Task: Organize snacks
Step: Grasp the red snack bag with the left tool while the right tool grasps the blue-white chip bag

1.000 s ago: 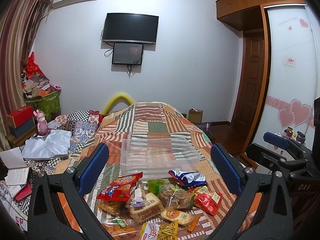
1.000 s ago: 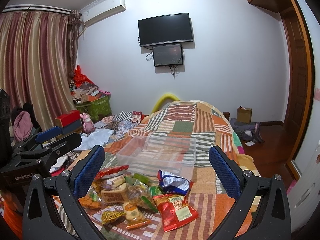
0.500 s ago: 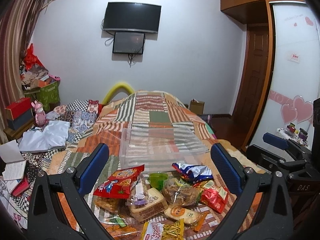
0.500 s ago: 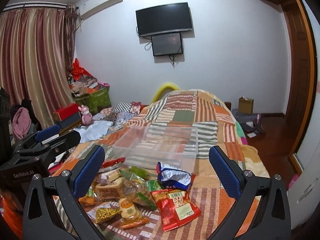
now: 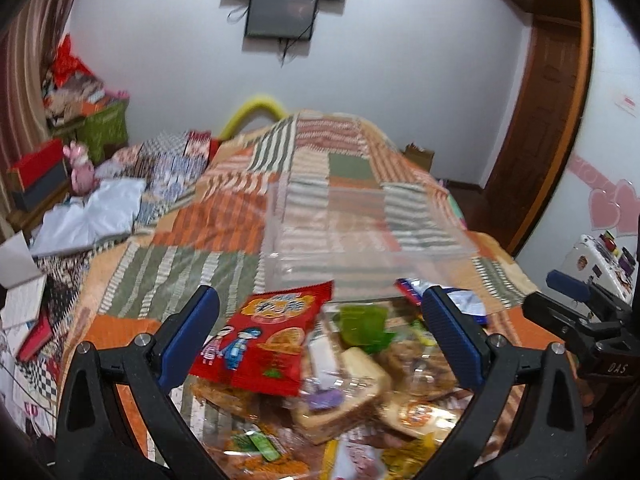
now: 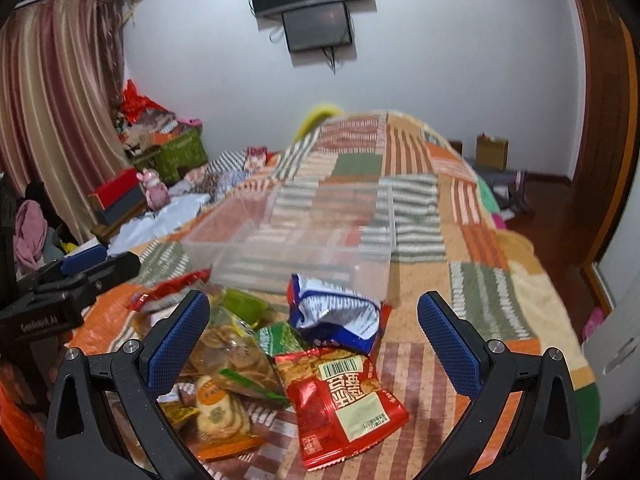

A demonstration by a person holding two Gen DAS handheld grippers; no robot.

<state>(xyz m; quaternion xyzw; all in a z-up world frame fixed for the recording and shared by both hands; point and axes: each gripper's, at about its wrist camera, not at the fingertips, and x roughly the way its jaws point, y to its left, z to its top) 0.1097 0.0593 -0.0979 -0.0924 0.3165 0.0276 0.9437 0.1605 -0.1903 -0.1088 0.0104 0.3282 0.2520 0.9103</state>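
A pile of snack packets lies on a patchwork bed. In the left wrist view my left gripper (image 5: 320, 332) is open just above a red cartoon packet (image 5: 266, 338), a green packet (image 5: 362, 322) and wrapped bread (image 5: 352, 396). In the right wrist view my right gripper (image 6: 314, 334) is open above a blue-white packet (image 6: 336, 316), a red barcode packet (image 6: 344, 400) and a clear bag of crisps (image 6: 232, 356). A clear plastic bin (image 5: 360, 240) stands empty behind the pile; it also shows in the right wrist view (image 6: 288, 248).
The patchwork bedspread (image 6: 472, 256) runs on behind the bin. Clothes, boxes and a pink toy (image 5: 82, 164) clutter the left side. A wooden door (image 5: 548, 120) and floor lie to the right. The other gripper (image 5: 588, 320) shows at the right edge.
Both grippers have moved forward and down toward the snack pile, which now looks much larger between the fingers. Both stay open and nothing has been taken hold of.
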